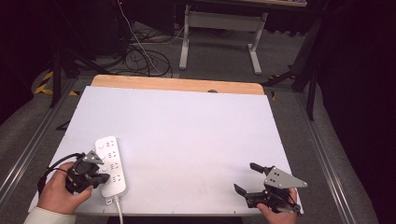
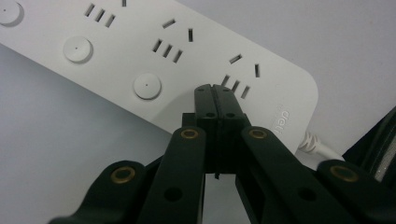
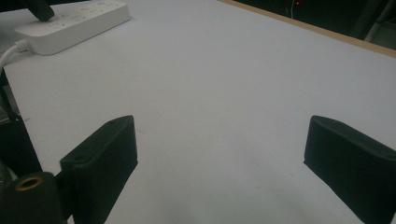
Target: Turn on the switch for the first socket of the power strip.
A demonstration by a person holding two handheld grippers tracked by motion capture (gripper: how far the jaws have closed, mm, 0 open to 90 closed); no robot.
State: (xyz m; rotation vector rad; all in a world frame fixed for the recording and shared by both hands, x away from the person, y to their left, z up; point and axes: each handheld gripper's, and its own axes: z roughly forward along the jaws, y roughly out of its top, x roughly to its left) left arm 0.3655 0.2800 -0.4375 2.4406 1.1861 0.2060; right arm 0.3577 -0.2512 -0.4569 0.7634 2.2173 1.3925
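Power strip (image 1: pixel 111 165), white with several sockets and round buttons, lies flat near the front left corner of the white table (image 1: pixel 187 135), its long side running roughly front to back and its white cord (image 1: pixel 118 211) leaving the near end over the table edge. The left gripper (image 1: pixel 100 178), held in the person's left hand (image 1: pixel 60 192), sits at the strip's left side with its tips over the strip's near part; in the left gripper view (image 2: pixel 215 98) its two black jaws are pressed together with nothing between them, their tips just above the strip's top face beside the last socket group. The right gripper (image 1: pixel 246 177), in the right hand (image 1: pixel 279 214) at the front right of the table, is well apart from the strip; the right gripper view (image 3: pixel 219 154) shows its jaws spread wide over bare table, with the strip far off at the upper left
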